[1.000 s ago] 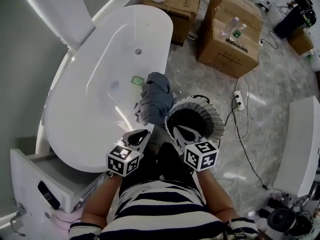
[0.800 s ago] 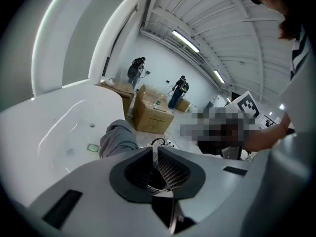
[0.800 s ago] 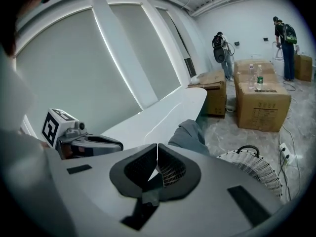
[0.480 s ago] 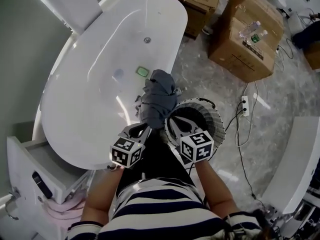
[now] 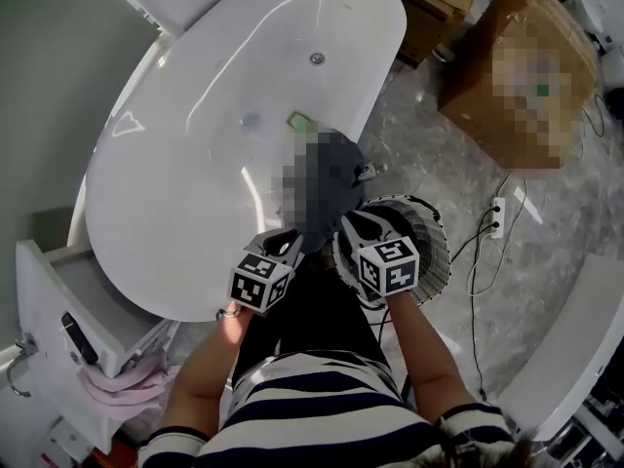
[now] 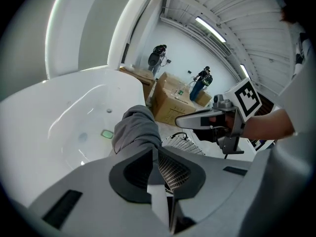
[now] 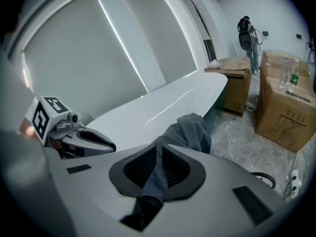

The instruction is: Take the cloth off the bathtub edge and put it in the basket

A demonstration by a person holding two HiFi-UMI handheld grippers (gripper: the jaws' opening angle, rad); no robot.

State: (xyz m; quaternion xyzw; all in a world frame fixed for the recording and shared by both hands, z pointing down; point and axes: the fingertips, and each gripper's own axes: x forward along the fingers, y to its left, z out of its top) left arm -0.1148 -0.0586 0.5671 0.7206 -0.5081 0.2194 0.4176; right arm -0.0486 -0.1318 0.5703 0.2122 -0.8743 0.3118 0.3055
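The right gripper [image 7: 159, 149] has its jaws clenched on the grey cloth [image 7: 190, 130]; a fold of it runs down between the pads and hangs below them. The rest of the cloth lies draped over the edge of the white bathtub [image 5: 195, 164], just beside the wire basket [image 5: 429, 242] on the floor. The left gripper [image 6: 152, 154] has its jaws closed to a thin slit with no fabric seen between them, its tips close to the cloth's lower end.

Basket [image 5: 437, 252] on the floor just beside the bathtub [image 5: 195, 164] wall, mouth up; only the right tool [image 5: 351, 226], clamped on the cloth [image 5: 349, 178], overhangs it. Power strip [image 5: 499, 216] right of it, cardboard box [image 5: 468, 86] well apart.
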